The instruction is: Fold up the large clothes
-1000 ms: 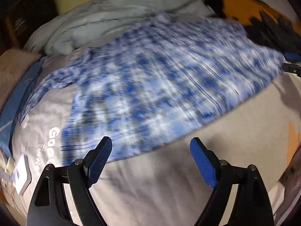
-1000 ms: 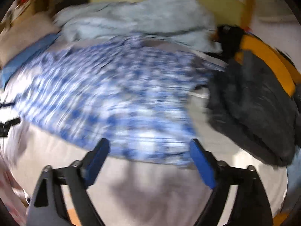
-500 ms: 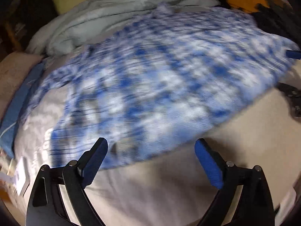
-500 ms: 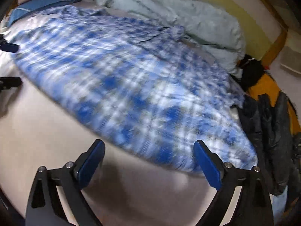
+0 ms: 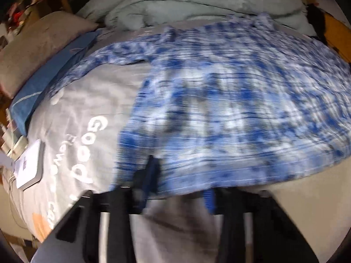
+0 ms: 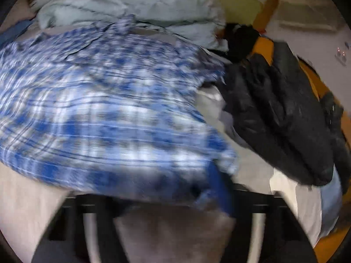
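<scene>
A large blue and white plaid shirt (image 5: pixel 230 100) lies spread over the grey bed cover (image 5: pixel 87 100); it also fills the right wrist view (image 6: pixel 105 114). My left gripper (image 5: pixel 178 186) is at the shirt's near hem, its blue pads partly under the cloth and closer together than before. My right gripper (image 6: pixel 166 195) is at the near hem on the shirt's right corner, with cloth draped over its fingers. Both views are blurred, so I cannot tell whether the jaws are fully shut.
A pale blue-grey duvet (image 5: pixel 197 2) is bunched at the far side. Black and orange jackets (image 6: pixel 285 114) lie to the right of the shirt. A pillow (image 5: pixel 37 43), a blue folded cloth (image 5: pixel 50 83) and a white device (image 5: pixel 29 164) lie on the left.
Both grippers have moved forward from open above the bare sheet to the shirt's near hem. Their fingers have come closer together around the cloth edge.
</scene>
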